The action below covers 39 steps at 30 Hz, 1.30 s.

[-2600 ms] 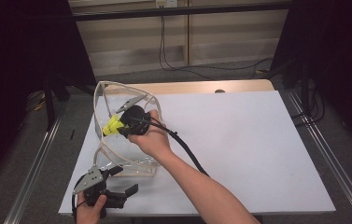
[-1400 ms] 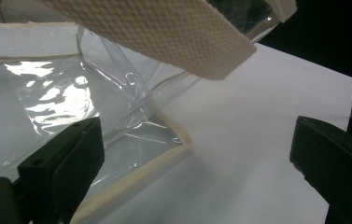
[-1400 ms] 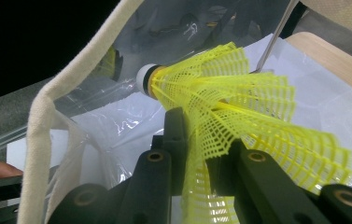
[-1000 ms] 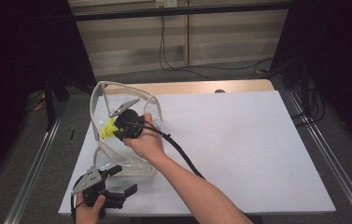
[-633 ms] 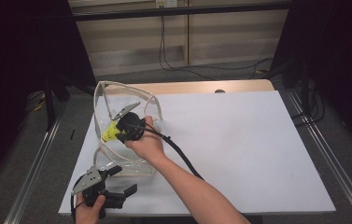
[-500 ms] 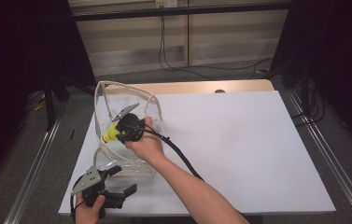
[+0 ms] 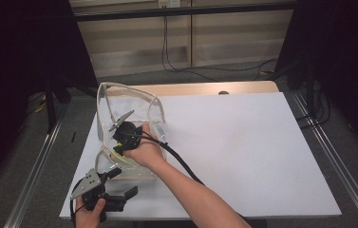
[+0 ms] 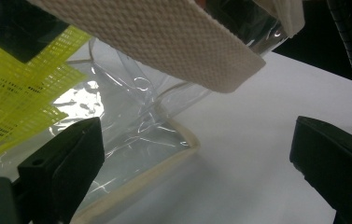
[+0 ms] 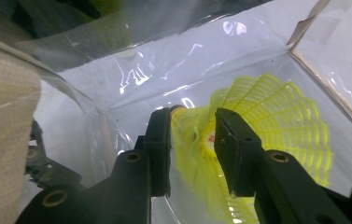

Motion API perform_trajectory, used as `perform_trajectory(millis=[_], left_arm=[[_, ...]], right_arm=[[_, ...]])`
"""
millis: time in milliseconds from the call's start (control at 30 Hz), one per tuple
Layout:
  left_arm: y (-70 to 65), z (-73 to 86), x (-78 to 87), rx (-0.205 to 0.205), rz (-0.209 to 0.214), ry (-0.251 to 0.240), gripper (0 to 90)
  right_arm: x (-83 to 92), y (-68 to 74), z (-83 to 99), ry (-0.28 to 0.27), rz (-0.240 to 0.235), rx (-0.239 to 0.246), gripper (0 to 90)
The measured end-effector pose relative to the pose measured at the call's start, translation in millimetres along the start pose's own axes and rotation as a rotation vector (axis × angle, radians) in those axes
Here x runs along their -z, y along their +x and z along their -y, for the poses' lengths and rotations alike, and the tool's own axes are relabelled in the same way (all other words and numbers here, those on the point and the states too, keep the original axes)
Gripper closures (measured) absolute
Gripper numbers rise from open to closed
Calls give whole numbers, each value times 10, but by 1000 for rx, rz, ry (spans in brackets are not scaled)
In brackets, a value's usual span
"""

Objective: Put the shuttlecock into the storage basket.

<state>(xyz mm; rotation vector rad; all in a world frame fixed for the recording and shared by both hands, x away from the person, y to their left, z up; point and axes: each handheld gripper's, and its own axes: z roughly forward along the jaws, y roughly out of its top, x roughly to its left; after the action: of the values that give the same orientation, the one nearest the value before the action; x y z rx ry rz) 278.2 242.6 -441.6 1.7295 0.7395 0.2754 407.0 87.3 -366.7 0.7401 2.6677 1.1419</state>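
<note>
Right gripper (image 9: 192,140) deep inside the clear bag (image 7: 154,110), jaws just eased apart; the yellow shuttlecock (image 9: 267,121) sits between them, pads no longer squeezing, on the bag's floor. Judged: this is the drop-off, nearly done. Next move calls for lifting straight up through the bag's mouth without snagging the cloth handles (image 8: 164,42). Left gripper (image 7: 112,197) rests wide and empty at the near table edge, just beside the bag's corner. Farther off, the white tabletop (image 7: 262,142) gives plenty of room.
</note>
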Motion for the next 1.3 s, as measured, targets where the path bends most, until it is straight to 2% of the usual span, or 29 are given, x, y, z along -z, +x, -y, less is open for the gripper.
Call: perform_trajectory(millis=[500, 667, 867, 1300], left_arm=[[-4, -2, 8, 4, -7, -8, 32], [0, -3, 12, -1, -11, -6, 32], [1, -2, 11, 1, -7, -8, 32], [-2, -4, 11, -1, -6, -9, 32]], right_arm=[[22, -26, 7, -8, 31, -45, 564], [15, -22, 9, 1, 35, -35, 524], [34, -56, 11, -9, 44, -75, 487], [74, -97, 7, -6, 64, -103, 459]])
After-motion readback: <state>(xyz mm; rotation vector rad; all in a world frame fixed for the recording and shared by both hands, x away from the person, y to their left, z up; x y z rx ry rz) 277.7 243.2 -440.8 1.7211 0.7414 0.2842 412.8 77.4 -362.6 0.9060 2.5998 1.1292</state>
